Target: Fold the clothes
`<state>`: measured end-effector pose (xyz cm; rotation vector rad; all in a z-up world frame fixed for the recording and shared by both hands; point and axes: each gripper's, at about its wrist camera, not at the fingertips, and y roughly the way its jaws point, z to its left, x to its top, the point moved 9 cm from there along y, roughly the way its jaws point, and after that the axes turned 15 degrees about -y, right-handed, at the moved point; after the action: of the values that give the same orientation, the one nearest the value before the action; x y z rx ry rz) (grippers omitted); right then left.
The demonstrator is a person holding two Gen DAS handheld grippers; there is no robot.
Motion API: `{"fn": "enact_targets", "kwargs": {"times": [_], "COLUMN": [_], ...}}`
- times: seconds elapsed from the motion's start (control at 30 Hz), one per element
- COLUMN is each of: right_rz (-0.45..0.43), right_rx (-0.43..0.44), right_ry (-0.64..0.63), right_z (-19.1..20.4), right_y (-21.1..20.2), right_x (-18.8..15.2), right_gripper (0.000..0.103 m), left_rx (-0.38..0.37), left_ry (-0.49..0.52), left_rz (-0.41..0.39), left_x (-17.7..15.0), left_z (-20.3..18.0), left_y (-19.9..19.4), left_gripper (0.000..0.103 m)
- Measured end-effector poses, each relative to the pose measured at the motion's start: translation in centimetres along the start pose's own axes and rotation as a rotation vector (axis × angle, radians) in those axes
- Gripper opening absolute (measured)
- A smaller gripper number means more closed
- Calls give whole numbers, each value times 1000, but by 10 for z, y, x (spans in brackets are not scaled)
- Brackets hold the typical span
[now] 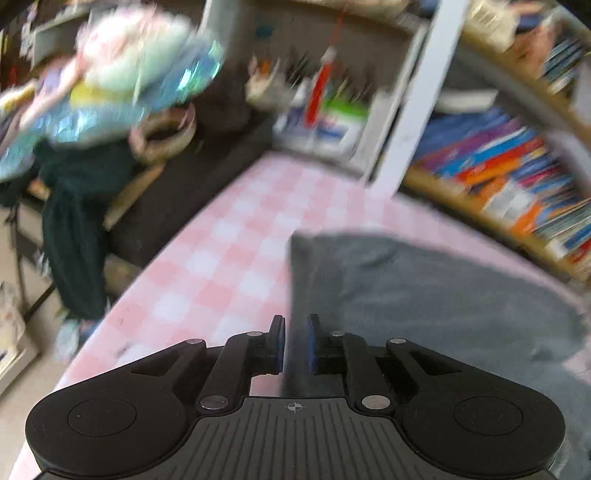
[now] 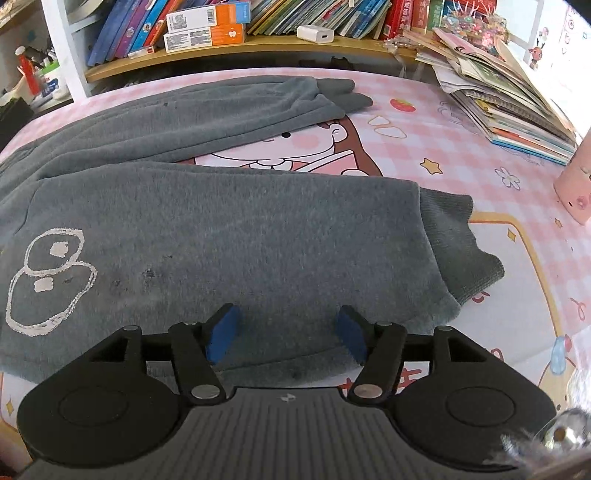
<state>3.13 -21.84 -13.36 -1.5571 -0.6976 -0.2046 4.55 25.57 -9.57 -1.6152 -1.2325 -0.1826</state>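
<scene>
Grey sweatpants point(image 2: 229, 229) lie spread on the pink cartoon tablecloth point(image 2: 461, 147), both legs running to the right and ending in ribbed cuffs point(image 2: 461, 243). A white outline print point(image 2: 48, 280) marks the near leg at the left. My right gripper point(image 2: 288, 332) hovers over that leg, open, its blue pads point(image 2: 221, 332) wide apart with nothing pinched. In the blurred left wrist view the same grey cloth point(image 1: 424, 295) covers the pink checked table point(image 1: 221, 258). My left gripper point(image 1: 296, 343) stands at the cloth's left edge, a narrow gap showing between its pads.
A shelf of books point(image 2: 221, 26) runs behind the table. A stack of magazines point(image 2: 509, 103) and a pink box point(image 2: 576, 184) sit at the right. To the left of the table, a dark garment point(image 1: 74, 229) hangs below a blurred colourful bundle point(image 1: 122, 70).
</scene>
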Motion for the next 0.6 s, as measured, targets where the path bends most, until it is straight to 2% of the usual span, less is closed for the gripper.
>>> {"fn": "enact_targets", "kwargs": {"times": [0.07, 0.17, 0.27, 0.3, 0.4, 0.6], "right_rz": [1, 4, 4, 4, 3, -13], "right_rx": [-3, -6, -9, -9, -4, 15], "right_ry": [3, 9, 14, 15, 14, 22], "right_z": [0, 1, 2, 2, 3, 4], "right_y": [0, 1, 2, 2, 1, 0], "right_x": [1, 2, 2, 2, 1, 4], "right_gripper": [62, 64, 64, 64, 65, 65], "left_rx": [-63, -115, -81, -70, -50, -26], "left_ry": [21, 26, 0, -19, -88, -24], "left_rz": [40, 159, 237, 237, 218, 208], "left_x": [-8, -29, -47, -46, -33, -31], "left_z": [-14, -27, -19, -14, 3, 3], "left_y": [-2, 10, 29, 32, 38, 43], "left_gripper": [13, 12, 7, 2, 4, 4]}}
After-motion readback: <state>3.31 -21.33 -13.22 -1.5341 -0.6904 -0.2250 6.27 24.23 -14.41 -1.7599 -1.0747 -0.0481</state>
